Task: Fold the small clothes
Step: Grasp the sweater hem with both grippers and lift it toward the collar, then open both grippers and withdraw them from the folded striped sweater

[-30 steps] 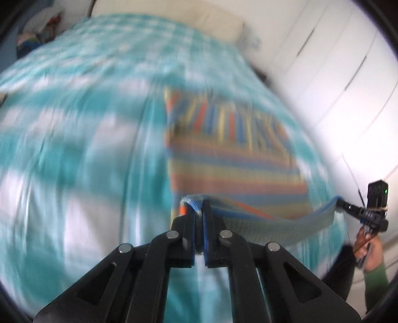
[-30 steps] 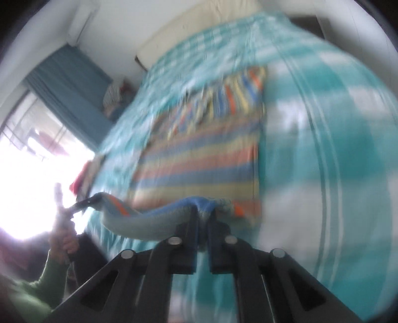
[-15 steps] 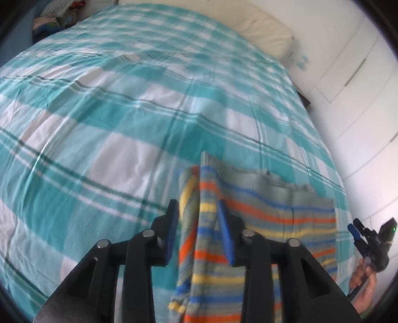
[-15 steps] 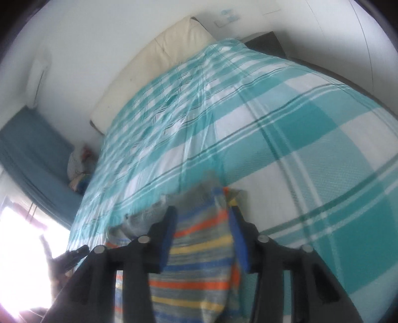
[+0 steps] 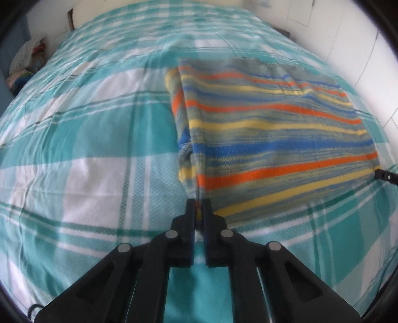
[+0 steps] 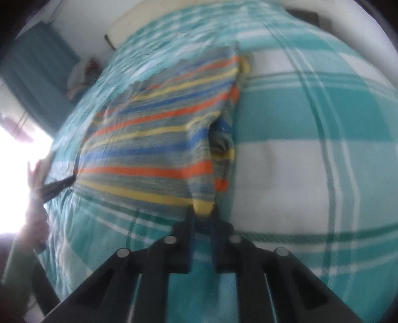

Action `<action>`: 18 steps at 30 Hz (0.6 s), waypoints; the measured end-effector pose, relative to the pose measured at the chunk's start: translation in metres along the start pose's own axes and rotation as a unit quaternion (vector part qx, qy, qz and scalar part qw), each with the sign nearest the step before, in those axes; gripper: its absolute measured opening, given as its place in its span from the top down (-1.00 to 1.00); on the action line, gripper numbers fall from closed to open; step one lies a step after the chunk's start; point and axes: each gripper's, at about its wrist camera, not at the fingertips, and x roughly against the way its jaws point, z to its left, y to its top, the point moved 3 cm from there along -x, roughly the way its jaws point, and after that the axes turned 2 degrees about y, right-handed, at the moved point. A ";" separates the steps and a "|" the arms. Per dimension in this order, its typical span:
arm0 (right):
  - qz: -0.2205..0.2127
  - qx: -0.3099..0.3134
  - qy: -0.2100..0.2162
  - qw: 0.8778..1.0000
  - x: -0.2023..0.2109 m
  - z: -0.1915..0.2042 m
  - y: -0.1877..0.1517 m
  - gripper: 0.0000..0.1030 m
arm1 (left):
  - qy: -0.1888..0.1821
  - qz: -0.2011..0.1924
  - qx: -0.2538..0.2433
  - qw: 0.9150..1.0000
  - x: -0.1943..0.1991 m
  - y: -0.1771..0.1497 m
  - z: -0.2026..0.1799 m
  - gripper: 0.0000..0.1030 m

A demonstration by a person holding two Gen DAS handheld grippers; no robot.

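Note:
A small striped garment in grey, orange, yellow and blue lies folded on the teal plaid bed cover. My left gripper is shut on the garment's near left corner. In the right wrist view the same garment lies ahead and to the left, and my right gripper is shut on its near right corner, at a yellow stripe. Each gripper's tip shows in the other's view, the right one and the left one.
A cream pillow lies at the head of the bed. White wardrobe doors stand along the bed's right side. A pile of clothes sits by the blue curtain on the left. A bright window is behind the person's arm.
Both grippers have drawn back toward the near edge of the bed. Their jaws, spread wide half a second ago, are now closed on the garment's near corners. The garment lies flatter.

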 end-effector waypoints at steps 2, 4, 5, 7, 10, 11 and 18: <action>-0.001 0.007 -0.008 1.000 0.013 0.000 -0.002 0.81 | 0.001 0.001 0.002 1.000 0.003 -0.004 0.005 0.95; 0.010 0.019 -0.034 0.999 0.007 -0.003 -0.001 0.83 | 0.014 0.007 -0.008 1.000 -0.008 -0.008 0.001 0.94; 0.018 0.024 -0.047 0.998 0.000 -0.003 -0.003 0.83 | 0.025 -0.003 -0.014 1.000 -0.009 -0.008 -0.004 0.90; 0.006 0.039 -0.069 0.997 -0.001 0.000 -0.002 0.81 | 0.033 -0.014 -0.001 0.999 -0.003 -0.010 -0.005 0.77; -0.023 0.050 -0.128 0.990 0.019 0.011 -0.008 -0.34 | 0.034 -0.037 0.031 0.998 0.018 -0.019 -0.002 -0.18; -0.037 0.058 -0.145 0.987 0.028 0.016 -0.013 -0.62 | 0.037 -0.052 0.036 0.997 0.027 -0.023 -0.002 -0.43; -0.130 0.112 -0.281 0.944 0.075 0.049 -0.021 -0.81 | 0.062 -0.105 0.016 0.992 0.064 -0.043 -0.025 -0.72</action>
